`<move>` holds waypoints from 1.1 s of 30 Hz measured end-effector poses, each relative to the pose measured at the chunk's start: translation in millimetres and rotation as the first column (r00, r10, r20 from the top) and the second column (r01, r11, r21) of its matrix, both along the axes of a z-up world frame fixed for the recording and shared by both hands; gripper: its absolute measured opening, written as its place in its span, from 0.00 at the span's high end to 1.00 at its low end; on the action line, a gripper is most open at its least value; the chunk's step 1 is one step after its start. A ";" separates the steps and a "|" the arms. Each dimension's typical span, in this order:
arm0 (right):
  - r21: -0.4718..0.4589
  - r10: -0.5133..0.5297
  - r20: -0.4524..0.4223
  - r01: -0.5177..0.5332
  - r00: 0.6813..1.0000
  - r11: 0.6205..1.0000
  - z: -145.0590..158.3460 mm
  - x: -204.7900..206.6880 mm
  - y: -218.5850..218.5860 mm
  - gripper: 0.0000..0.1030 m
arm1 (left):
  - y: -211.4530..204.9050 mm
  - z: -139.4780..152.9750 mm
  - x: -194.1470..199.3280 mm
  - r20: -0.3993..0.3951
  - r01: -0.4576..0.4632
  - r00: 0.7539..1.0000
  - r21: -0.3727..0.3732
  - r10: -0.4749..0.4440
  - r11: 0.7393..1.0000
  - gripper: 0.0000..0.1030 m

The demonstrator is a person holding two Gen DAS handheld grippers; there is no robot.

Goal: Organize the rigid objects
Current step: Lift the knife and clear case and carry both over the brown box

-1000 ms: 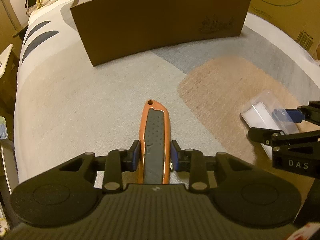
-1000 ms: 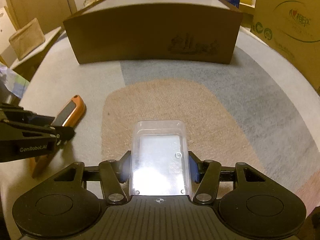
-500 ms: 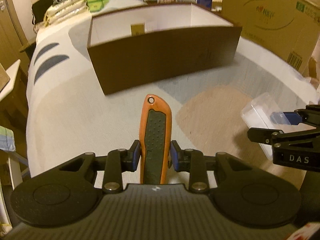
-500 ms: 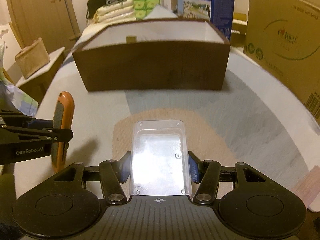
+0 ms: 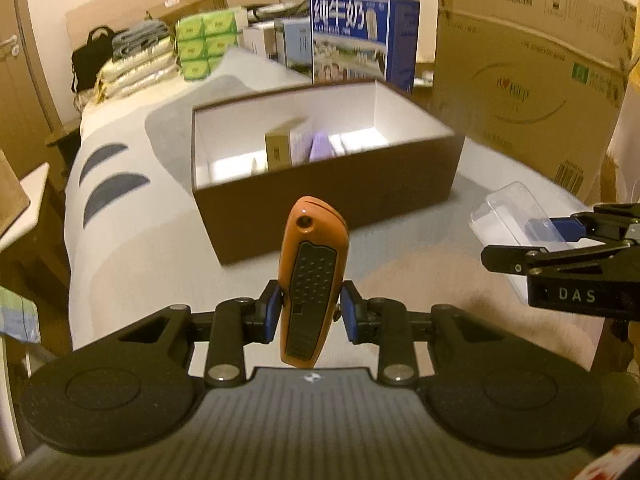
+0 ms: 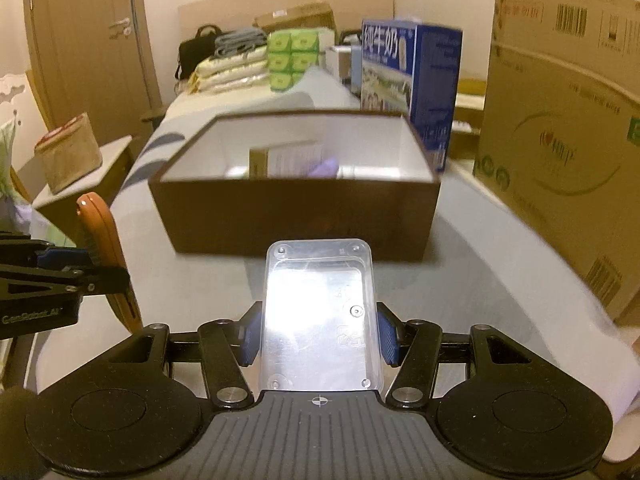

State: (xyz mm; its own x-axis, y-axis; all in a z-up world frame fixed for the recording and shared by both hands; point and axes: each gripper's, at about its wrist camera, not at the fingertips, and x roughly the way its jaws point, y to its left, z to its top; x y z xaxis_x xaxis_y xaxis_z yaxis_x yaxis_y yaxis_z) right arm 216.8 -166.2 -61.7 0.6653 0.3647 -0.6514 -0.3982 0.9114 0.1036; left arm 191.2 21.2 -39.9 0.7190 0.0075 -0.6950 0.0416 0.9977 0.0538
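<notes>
two carried items, one box, plenty of ways to fumble

cluttered bedroom, stacked cartons and folded linen at the back, and a bed (image 5: 132, 248) with a patterned cover serving as the work surface; on it sits an open brown box (image 5: 320, 196) with white inner walls, already holding a small carton (image 5: 280, 146) and something purple (image 5: 322, 146); both loads hang in the air short of the box, neither yet over its rim.

left gripper (image 5: 310, 312) is pinched tight on an orange utility knife (image 5: 312, 280), gripping low on the handle so most of its length sticks out ahead; that overhang looks likely to swing or pivot in the pads if the hand tilts quickly, and the nose could catch the near wall of the box.

right gripper (image 6: 318, 334) is clamped on a clear plastic case (image 6: 318, 312) across its width, its jaws part spread by it; smooth thin plastic may slip or flex, so a harder squeeze could pop it loose.

i'd also worry about the two tools meeting; they travel side by side toward one opening, and the items already inside leave less room to drop things flat.
</notes>
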 end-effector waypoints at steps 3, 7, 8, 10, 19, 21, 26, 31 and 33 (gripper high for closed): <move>0.016 -0.001 0.026 0.000 1.000 1.000 12.4 7.9 0.0 0.49 | 2.6 14.9 7.6 0.030 0.003 1.000 -0.004 -0.003 1.000 0.74; 0.035 0.002 0.060 -0.004 0.998 0.999 29.9 20.5 0.2 0.49 | 8.0 34.5 21.6 0.071 0.003 0.997 -0.007 -0.003 1.000 0.74; 0.039 0.003 0.068 -0.006 0.998 0.999 33.9 24.6 0.6 0.49 | 8.9 39.4 25.4 0.081 0.004 0.997 -0.007 -0.003 1.000 0.74; 0.045 0.005 0.081 -0.009 0.997 0.999 41.6 32.2 0.6 0.49 | 10.8 48.8 35.1 0.098 0.008 0.995 -0.009 -0.008 1.000 0.74; 0.043 0.010 0.146 -0.016 0.989 0.999 68.2 86.4 7.1 0.49 | 9.7 79.7 93.2 0.147 0.035 0.989 -0.018 -0.032 0.999 0.74; 0.039 0.005 0.152 -0.011 0.988 0.999 70.8 100.4 8.2 0.49 | 9.0 82.2 107.4 0.146 0.037 0.989 -0.019 -0.034 0.999 0.74; 0.023 0.001 0.172 -0.005 0.985 1.000 71.3 133.1 11.9 0.49 | 8.8 83.3 141.6 0.140 0.050 0.989 -0.030 -0.046 0.998 0.74; 0.010 0.000 0.159 -0.002 0.987 1.000 61.0 162.4 16.9 0.49 | 6.8 76.6 177.0 0.110 0.065 0.992 -0.040 -0.060 0.997 0.74; 0.009 -0.004 0.146 0.002 0.989 1.000 54.0 172.4 18.4 0.49 | 6.2 71.5 188.5 0.098 0.067 0.993 -0.044 -0.062 0.997 0.74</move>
